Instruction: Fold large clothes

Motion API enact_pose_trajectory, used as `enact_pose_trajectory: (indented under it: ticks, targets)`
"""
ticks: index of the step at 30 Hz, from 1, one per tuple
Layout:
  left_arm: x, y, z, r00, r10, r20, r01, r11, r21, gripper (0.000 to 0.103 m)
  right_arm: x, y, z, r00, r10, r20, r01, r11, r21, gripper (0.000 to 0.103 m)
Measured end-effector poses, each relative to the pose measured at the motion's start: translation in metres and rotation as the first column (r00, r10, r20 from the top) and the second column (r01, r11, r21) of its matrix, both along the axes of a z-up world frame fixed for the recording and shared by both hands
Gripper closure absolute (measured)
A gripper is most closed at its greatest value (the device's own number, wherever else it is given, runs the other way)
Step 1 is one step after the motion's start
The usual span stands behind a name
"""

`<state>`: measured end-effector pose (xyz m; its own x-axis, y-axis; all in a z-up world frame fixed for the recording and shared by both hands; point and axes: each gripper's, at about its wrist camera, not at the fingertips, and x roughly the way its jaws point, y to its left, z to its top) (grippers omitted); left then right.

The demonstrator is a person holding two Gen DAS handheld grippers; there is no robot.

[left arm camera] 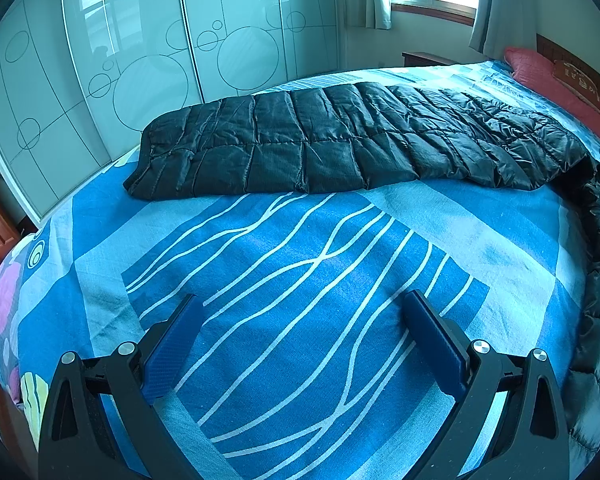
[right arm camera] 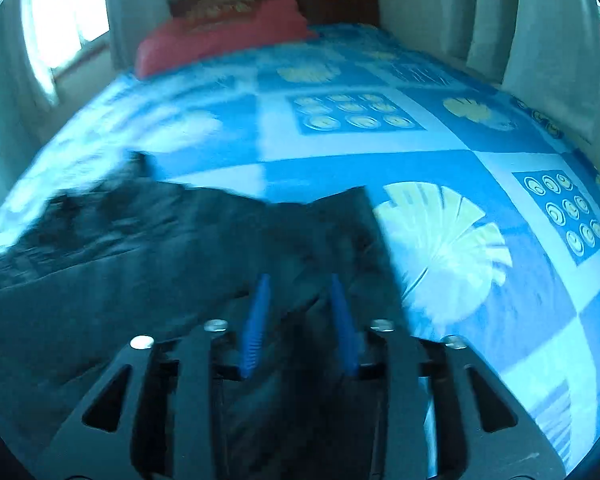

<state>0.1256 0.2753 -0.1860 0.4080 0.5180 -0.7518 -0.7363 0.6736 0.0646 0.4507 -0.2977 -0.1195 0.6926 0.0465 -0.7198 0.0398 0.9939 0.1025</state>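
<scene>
In the left wrist view, the left gripper (left arm camera: pixel 304 340) hangs nearest, its blue-padded jaws spread wide and empty above the blue wave-striped bedsheet (left arm camera: pixel 260 280). Beyond it the black quilted puffer coat (left arm camera: pixel 340 140) lies long across the bed, its far part trailing off to the right.

The blurred right wrist view shows the right gripper (right arm camera: pixel 300 320) with jaws narrowed around a fold of the coat (right arm camera: pixel 140 248); whether it truly pinches is unclear.

The coat looks light, puffy and slick, so hems and seams seem the best holds.
</scene>
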Motion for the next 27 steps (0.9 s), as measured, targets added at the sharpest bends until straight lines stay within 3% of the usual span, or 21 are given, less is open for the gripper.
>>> enact_pose_trajectory:
  ticks: [5, 11, 16, 22, 24, 27]
  targets:
    - [0.000, 0.000, 0.000, 1.000, 0.000, 0.001, 0.000, 1.000, -0.001, 0.004, -0.043, 0.030, -0.007, 0.998, 0.061, 0.023, -0.060, 0.998, -0.035, 0.044]
    - [-0.001, 0.000, 0.001, 1.000, 0.000, 0.002, 0.000, 1.000, -0.004, 0.004, -0.032, 0.038, -0.034, 0.997, 0.053, -0.047, -0.057, 0.995, -0.076, 0.041]
    - [0.000, 0.001, 0.002, 1.000, -0.001, -0.004, 0.001, 1.000, -0.019, 0.004, -0.035, 0.040, -0.040, 0.998, 0.056, -0.030, -0.058, 0.994, -0.089, 0.040]
    - [-0.001, 0.012, 0.005, 1.000, -0.006, 0.003, 0.007, 0.996, -0.088, 0.004, -0.038, 0.037, -0.041, 0.998, 0.058, -0.013, -0.058, 0.996, -0.066, 0.040]
    - [-0.008, 0.021, 0.010, 0.999, 0.006, 0.048, 0.001, 0.989, -0.145, 0.004, -0.039, 0.037, -0.040, 0.998, 0.058, -0.012, -0.059, 0.996, -0.070, 0.040]
    - [-0.022, 0.042, 0.015, 0.983, 0.103, 0.150, -0.069, 0.975, -0.213, 0.004, -0.039, 0.037, -0.040, 0.998, 0.058, -0.009, -0.059, 0.996, -0.069, 0.040]
